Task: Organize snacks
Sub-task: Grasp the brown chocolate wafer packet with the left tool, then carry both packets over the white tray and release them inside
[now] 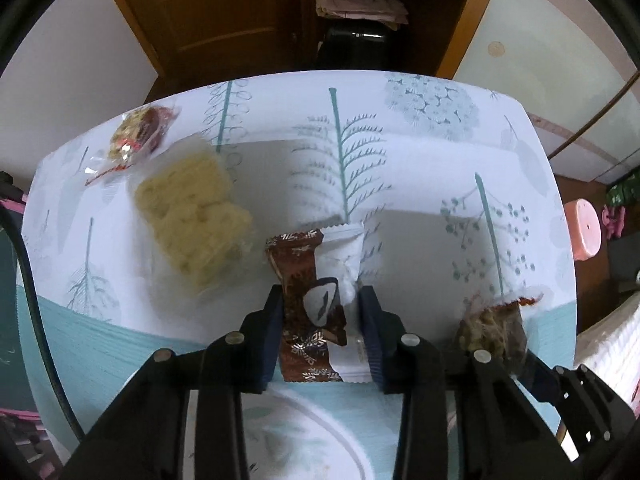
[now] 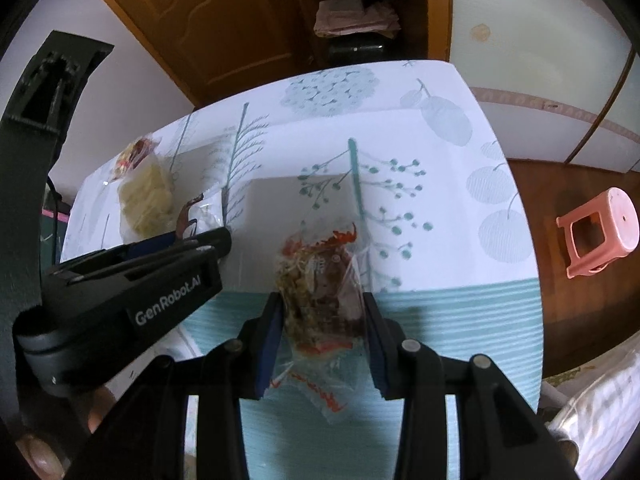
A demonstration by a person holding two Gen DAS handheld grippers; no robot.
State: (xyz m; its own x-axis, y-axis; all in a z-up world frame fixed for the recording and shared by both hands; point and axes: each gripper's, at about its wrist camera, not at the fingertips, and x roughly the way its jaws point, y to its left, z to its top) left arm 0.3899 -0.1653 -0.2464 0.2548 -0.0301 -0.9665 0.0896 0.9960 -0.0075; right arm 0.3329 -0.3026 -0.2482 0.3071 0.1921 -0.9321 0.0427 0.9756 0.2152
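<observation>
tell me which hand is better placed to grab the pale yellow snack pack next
Neither is free: the left gripper clamps two wrapped bars and the right a clear snack packet. Once emptied, left; the yellow pack lies on its side.

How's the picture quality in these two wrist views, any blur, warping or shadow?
Left wrist view: the pale yellow biscuit pack and the table's far edge smear; fisheye bows the tree-print tablecloth. Right wrist view: the clear red-printed nut snack bag looks soft, and a grey shadow crosses the cloth behind it.

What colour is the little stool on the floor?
Pink. The stool shows best in the right wrist view.
</observation>
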